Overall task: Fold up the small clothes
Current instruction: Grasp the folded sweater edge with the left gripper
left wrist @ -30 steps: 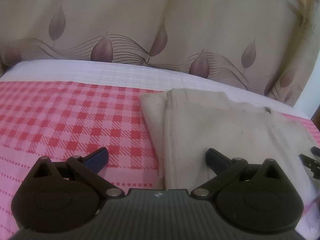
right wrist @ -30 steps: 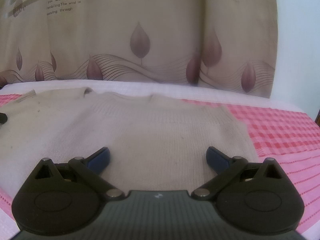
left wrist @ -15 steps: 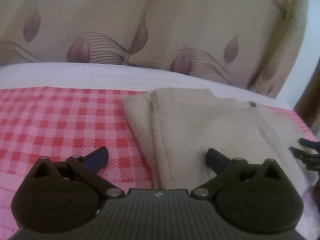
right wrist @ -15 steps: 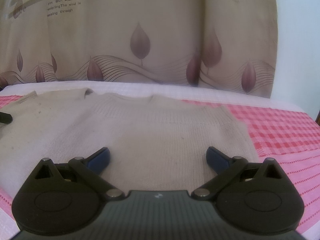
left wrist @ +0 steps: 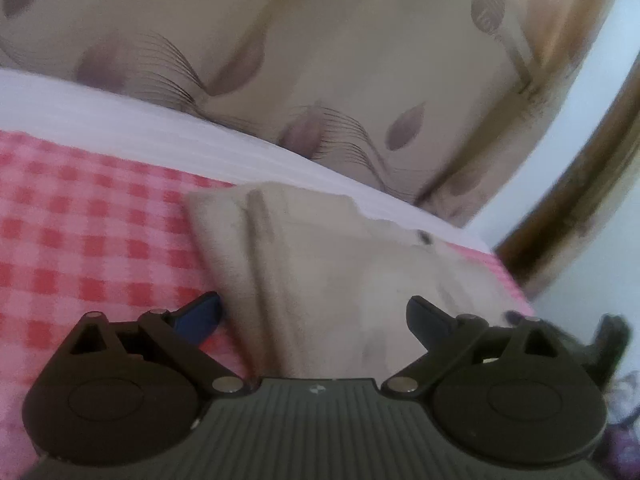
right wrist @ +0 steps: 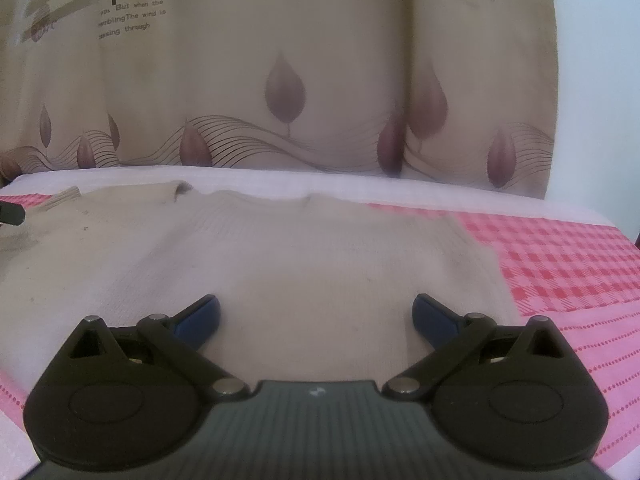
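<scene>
left jaws: the left gripper (left wrist: 314, 314) has its jaws spread wide with nothing between them; the blue left fingertip (left wrist: 200, 314) sits over the checked cloth right at the garment's edge, the other over the garment.
right jaws: the right gripper (right wrist: 316, 314) also has its jaws spread wide and empty, both tips over the garment.
garment: a cream knitted sweater (right wrist: 260, 256) lies flat on the bed, its left side folded inward with a ribbed band (left wrist: 260, 264) running along the fold.
neck: a small dark button (left wrist: 424, 237) shows near the far edge.
bed cover: a red and pink checked cloth (left wrist: 88, 232) lies under the sweater, with a white strip (right wrist: 360, 188) along the far side.
background: a beige curtain with leaf prints (right wrist: 286, 94) hangs behind the bed.
view note: the left wrist view is tilted and blurred.
</scene>
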### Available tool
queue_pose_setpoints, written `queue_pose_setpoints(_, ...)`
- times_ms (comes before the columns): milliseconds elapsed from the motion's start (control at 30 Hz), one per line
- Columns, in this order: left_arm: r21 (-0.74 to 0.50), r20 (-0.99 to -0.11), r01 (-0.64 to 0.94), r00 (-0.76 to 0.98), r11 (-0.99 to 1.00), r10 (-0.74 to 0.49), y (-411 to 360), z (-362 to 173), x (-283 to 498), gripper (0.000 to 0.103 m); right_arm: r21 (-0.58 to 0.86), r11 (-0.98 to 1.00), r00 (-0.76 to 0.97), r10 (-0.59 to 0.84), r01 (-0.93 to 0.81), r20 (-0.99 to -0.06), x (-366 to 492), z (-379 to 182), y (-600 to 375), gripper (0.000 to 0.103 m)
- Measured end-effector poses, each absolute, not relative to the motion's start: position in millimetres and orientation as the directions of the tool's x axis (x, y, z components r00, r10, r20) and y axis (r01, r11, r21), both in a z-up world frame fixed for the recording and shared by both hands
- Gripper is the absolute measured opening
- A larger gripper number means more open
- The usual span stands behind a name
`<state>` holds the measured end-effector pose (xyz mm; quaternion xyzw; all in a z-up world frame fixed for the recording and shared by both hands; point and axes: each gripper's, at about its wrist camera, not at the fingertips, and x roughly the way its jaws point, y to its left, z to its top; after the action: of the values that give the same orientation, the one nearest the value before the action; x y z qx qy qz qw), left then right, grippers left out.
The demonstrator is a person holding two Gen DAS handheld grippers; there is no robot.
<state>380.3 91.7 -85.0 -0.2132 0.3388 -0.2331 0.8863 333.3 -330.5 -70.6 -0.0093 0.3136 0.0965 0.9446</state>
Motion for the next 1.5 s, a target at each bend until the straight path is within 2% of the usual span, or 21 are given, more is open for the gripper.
queue_pose_setpoints(100, -0.580, -0.479, 0.281, 0.641, 0.765, -0.599, 93.4, -87.8, 392.0, 0.095, 0.043, 0.981, 0.784, 0.177, -0.189, -0.594, 333.9, -71.0, -330.5, 0.103)
queue_pose_setpoints(133, -0.586, -0.476, 0.284, 0.637, 0.759, -0.607, 92.2, -89.2, 395.0, 0.089, 0.044, 0.981, 0.784, 0.177, -0.189, -0.594, 333.6, -71.0, -330.6, 0.103)
queue_pose_setpoints(167, -0.581, -0.475, 0.291, 0.638, 0.760, -0.607, 90.5, -90.3, 397.6, 0.083, 0.044, 0.981, 0.784, 0.178, -0.189, -0.594, 333.6, -71.1, -330.6, 0.103)
queue_pose_setpoints(233, -0.570, -0.491, 0.273, 0.644, 0.775, -0.587, 89.8, -93.3, 403.5, 0.046, 0.046, 0.981, 0.785, 0.180, -0.190, -0.593, 333.3, -71.0, -330.2, 0.103)
queue_pose_setpoints(300, -0.603, -0.491, 0.236, 0.643, 0.762, -0.588, 96.6, -98.4, 407.4, 0.037, 0.050, 0.980, 0.786, 0.182, -0.190, -0.590, 333.1, -71.0, -330.1, 0.103)
queue_pose_setpoints(367, -0.606, -0.491, 0.236, 0.640, 0.759, -0.591, 95.5, -99.5, 405.3, 0.033, 0.050, 0.981, 0.788, 0.182, -0.190, -0.588, 332.1, -70.5, -329.5, 0.103)
queue_pose_setpoints(500, -0.550, -0.508, 0.252, 0.656, 0.796, -0.558, 85.1, -96.3, 404.7, 0.033, 0.047, 0.980, 0.784, 0.183, -0.194, -0.593, 333.9, -71.2, -327.6, 0.103)
queue_pose_setpoints(667, -0.481, -0.515, 0.270, 0.683, 0.834, -0.518, 77.7, -94.0, 398.0, 0.039, 0.040, 0.980, 0.784, 0.178, -0.193, -0.595, 334.0, -70.8, -327.2, 0.103)
queue_pose_setpoints(800, -0.495, -0.511, 0.259, 0.685, 0.829, -0.519, 82.3, -95.6, 397.4, 0.041, 0.037, 0.980, 0.782, 0.177, -0.193, -0.597, 334.4, -70.9, -326.3, 0.103)
queue_pose_setpoints(1000, -0.389, -0.531, 0.276, 0.712, 0.879, -0.459, 68.4, -90.8, 390.2, 0.038, 0.031, 0.979, 0.771, 0.180, -0.204, -0.610, 336.5, -72.5, -324.4, 0.103)
queue_pose_setpoints(1267, -0.393, -0.536, 0.268, 0.711, 0.880, -0.455, 69.2, -90.7, 392.4, 0.040, 0.031, 0.976, 0.766, 0.190, -0.217, -0.614, 337.3, -75.0, -324.0, 0.103)
queue_pose_setpoints(1400, -0.413, -0.536, 0.300, 0.683, 0.860, -0.496, 69.2, -88.8, 397.4, 0.053, 0.033, 0.976, 0.769, 0.190, -0.215, -0.610, 337.0, -75.3, -324.2, 0.103)
queue_pose_setpoints(1500, -0.412, -0.560, 0.255, 0.687, 0.875, -0.464, 63.8, -85.1, 399.4, 0.051, 0.045, 0.976, 0.772, 0.195, -0.212, -0.605, 336.8, -75.7, -326.0, 0.103)
